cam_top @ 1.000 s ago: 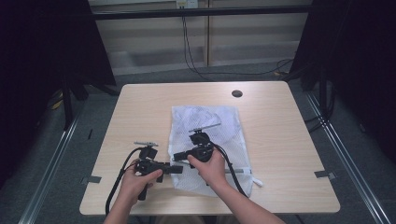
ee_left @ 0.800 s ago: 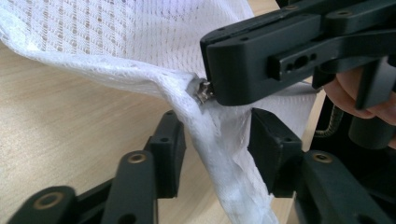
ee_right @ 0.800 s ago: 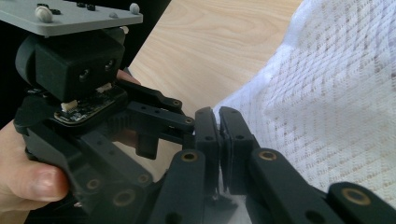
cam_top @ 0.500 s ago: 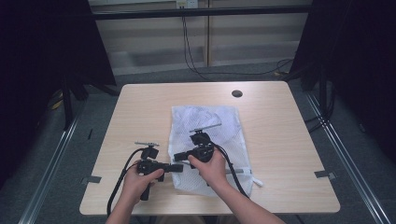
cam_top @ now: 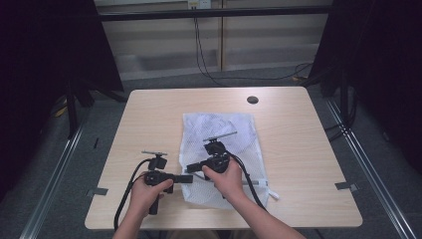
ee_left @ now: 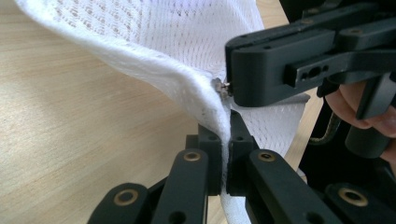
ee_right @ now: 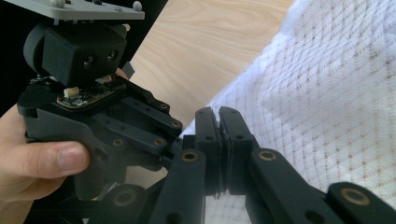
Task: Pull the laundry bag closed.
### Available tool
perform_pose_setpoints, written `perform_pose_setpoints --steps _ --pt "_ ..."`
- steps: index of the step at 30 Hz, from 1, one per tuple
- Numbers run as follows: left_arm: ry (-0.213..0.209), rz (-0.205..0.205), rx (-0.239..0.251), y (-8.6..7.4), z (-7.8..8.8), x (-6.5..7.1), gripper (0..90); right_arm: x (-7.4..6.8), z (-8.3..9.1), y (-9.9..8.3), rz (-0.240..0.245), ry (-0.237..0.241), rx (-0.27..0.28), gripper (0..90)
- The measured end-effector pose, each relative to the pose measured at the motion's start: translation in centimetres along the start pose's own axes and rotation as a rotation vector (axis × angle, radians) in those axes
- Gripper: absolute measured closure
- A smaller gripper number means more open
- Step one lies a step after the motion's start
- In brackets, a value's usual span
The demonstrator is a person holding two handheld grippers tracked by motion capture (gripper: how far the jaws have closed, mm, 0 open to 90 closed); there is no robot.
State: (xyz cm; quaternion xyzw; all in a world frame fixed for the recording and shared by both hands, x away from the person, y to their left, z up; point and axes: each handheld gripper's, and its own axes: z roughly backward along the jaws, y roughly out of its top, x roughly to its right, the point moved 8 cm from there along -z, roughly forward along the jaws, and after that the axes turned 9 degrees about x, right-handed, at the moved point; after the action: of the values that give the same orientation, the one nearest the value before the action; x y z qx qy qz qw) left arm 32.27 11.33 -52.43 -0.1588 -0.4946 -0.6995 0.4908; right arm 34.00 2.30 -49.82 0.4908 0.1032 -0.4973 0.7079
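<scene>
Little has moved over the last second: both my hands sit at the same near-left corner of the bag, the right perhaps a touch closer to the left. My left gripper is clamped on the thick white hem of the mesh laundry bag, the fabric pinched between its closed jaws and lifted into a ridge above the table. My right gripper has its jaws together too, at the same hem; a thin dark edge sits between them, though I cannot tell how much cloth it holds. In the left gripper view, the right gripper's tip touches a small metal zipper pull on the hem, just above my left jaws. From both grippers the bag lies forward and to my right, long axis running away from me toward the table's far edge, flat except for the raised corner. Judgement: the left hand anchors the hem while the right works the zipper, which would have to travel rightward along the near hem, away from the left clamp.
</scene>
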Motion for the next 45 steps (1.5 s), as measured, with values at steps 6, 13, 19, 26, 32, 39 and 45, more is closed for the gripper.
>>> perform_pose_setpoints --steps 6,13,19,26,32,39,45 --pt "0.001 -0.004 -0.005 -0.1 0.1 -0.1 88.4 0.1 0.2 -0.1 -0.003 0.003 -0.007 87.2" --pt "0.005 0.009 0.011 0.1 0.6 -0.5 88.5 0.8 0.6 -0.3 -0.018 -0.003 -0.017 87.2" --pt "0.006 0.02 0.015 0.2 0.7 -0.3 88.5 1.0 0.9 -0.4 -0.008 -0.006 -0.02 87.2" --pt "0.011 0.017 0.011 0.2 0.6 -0.1 88.5 1.3 1.5 -0.6 -0.014 -0.003 -0.017 87.2" --pt "0.008 0.014 0.02 0.2 0.5 -0.2 88.5 1.5 1.9 -0.7 -0.016 -0.003 -0.024 87.2" --pt "0.008 0.015 0.006 0.2 0.3 -0.2 88.5 1.8 2.2 -0.6 -0.019 0.002 -0.026 87.1" --pt "-0.001 0.022 0.007 0.2 0.3 -0.3 88.5 2.1 2.4 -0.6 -0.014 -0.004 -0.025 87.2"
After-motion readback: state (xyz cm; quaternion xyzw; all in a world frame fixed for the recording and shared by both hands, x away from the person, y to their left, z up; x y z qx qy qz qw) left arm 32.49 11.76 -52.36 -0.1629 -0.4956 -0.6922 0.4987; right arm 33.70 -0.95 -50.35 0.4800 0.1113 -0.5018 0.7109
